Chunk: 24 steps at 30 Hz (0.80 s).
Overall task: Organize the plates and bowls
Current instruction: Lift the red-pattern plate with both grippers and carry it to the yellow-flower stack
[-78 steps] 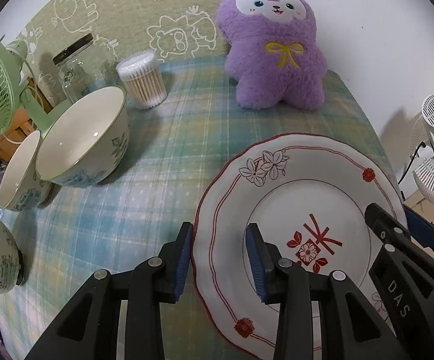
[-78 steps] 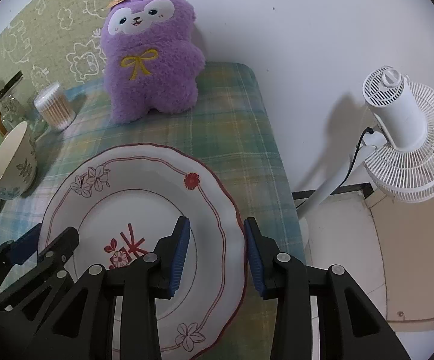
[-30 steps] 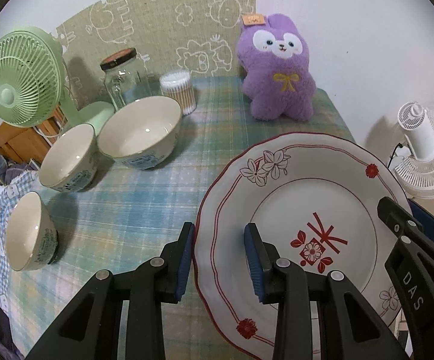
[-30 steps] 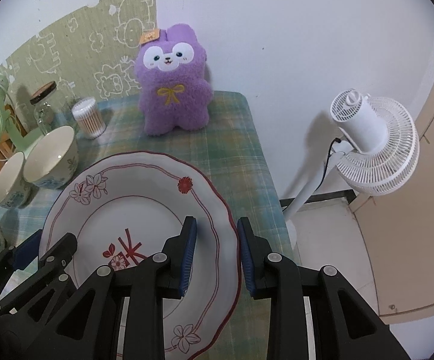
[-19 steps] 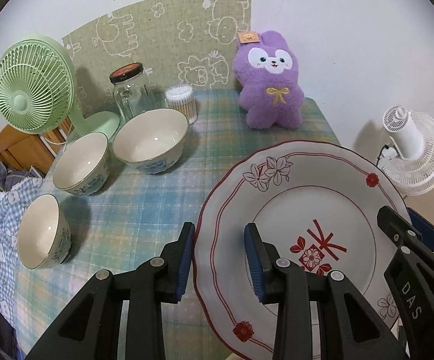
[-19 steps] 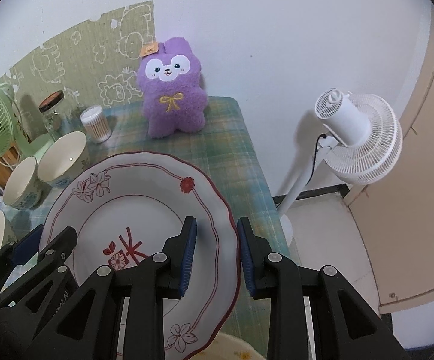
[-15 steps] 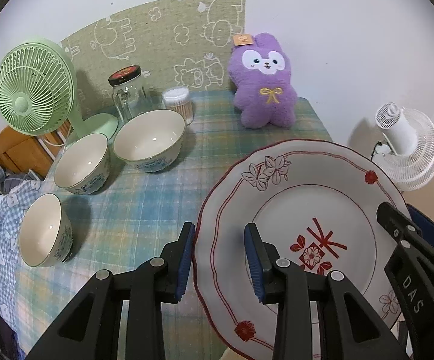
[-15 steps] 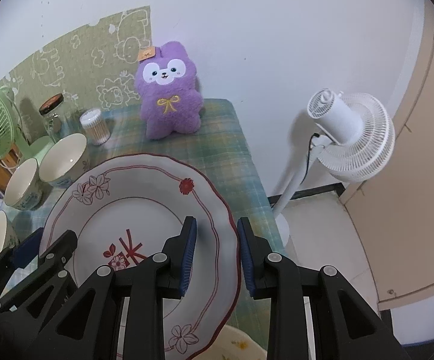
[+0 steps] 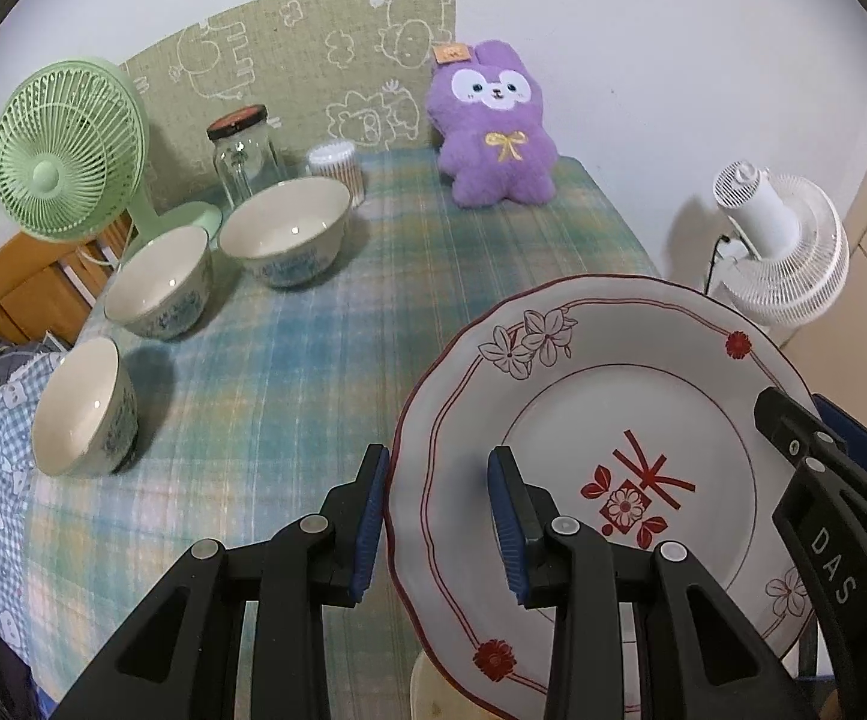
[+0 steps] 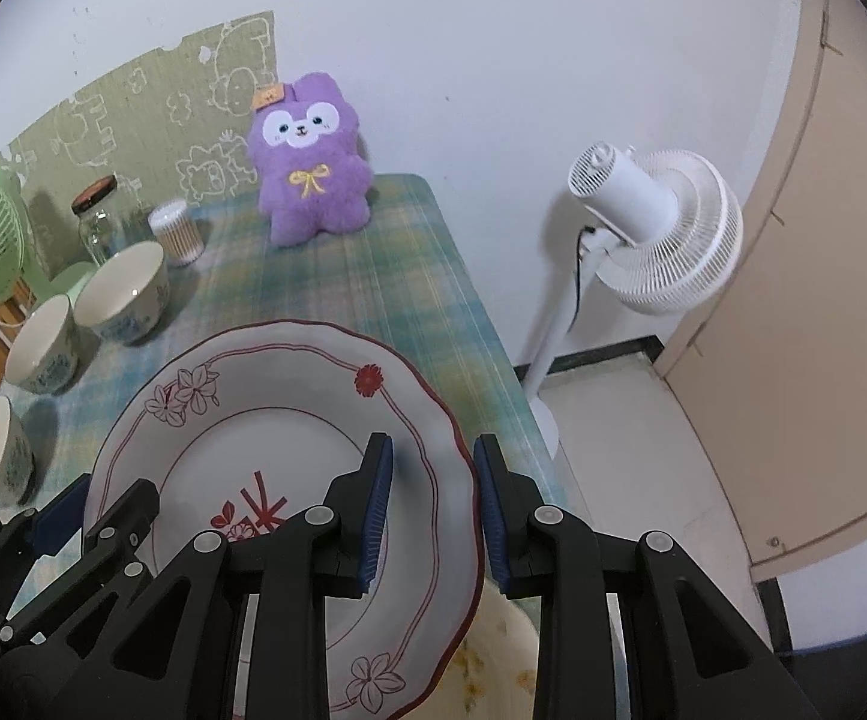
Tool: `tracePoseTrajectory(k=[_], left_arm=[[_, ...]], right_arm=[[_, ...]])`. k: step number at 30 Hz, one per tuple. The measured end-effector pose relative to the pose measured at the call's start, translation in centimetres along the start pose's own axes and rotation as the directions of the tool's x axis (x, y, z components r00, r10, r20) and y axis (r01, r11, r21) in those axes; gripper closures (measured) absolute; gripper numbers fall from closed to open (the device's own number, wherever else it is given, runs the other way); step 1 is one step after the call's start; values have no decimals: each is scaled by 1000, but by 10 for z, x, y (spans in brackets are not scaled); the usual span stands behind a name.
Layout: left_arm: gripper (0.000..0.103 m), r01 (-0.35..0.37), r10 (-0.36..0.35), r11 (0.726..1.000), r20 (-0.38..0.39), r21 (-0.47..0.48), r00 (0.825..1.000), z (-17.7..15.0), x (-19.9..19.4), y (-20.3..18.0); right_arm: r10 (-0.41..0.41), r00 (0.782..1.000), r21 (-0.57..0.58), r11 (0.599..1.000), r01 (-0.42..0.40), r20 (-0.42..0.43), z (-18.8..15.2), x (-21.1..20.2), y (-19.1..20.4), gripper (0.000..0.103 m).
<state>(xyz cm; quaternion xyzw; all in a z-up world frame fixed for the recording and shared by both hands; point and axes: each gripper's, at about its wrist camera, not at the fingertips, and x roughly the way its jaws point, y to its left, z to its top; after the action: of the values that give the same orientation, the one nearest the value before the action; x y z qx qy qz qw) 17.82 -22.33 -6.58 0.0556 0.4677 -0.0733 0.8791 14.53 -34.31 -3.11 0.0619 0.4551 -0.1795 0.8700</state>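
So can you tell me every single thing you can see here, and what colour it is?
plate: one, white with red flowers, held up above the table
second dish: one, cream, partly hidden under the plate
bowls: three, cream with blue pattern, left side of the table
table: one, green-blue checked cloth
bunny toy: one, purple, back of the table
jar: one, clear glass, beside the cotton swab tub
green fan: one, back left
white fan: one, on the floor
left gripper: black, blue pads, on the plate's left rim
right gripper: black, blue pads, on its right rim

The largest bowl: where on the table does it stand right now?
In the left wrist view, the largest bowl stands on the far left of the table, between the glass jar behind it and the middle bowl beside it.
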Motion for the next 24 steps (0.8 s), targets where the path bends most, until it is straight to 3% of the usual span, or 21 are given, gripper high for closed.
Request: tracePoseTrajectory(k=[24], left_arm=[[70, 49, -47, 995, -18, 86, 999, -70, -12, -17]], right_arm=[[-49, 998, 76, 996, 52, -31, -80, -20, -25, 72]])
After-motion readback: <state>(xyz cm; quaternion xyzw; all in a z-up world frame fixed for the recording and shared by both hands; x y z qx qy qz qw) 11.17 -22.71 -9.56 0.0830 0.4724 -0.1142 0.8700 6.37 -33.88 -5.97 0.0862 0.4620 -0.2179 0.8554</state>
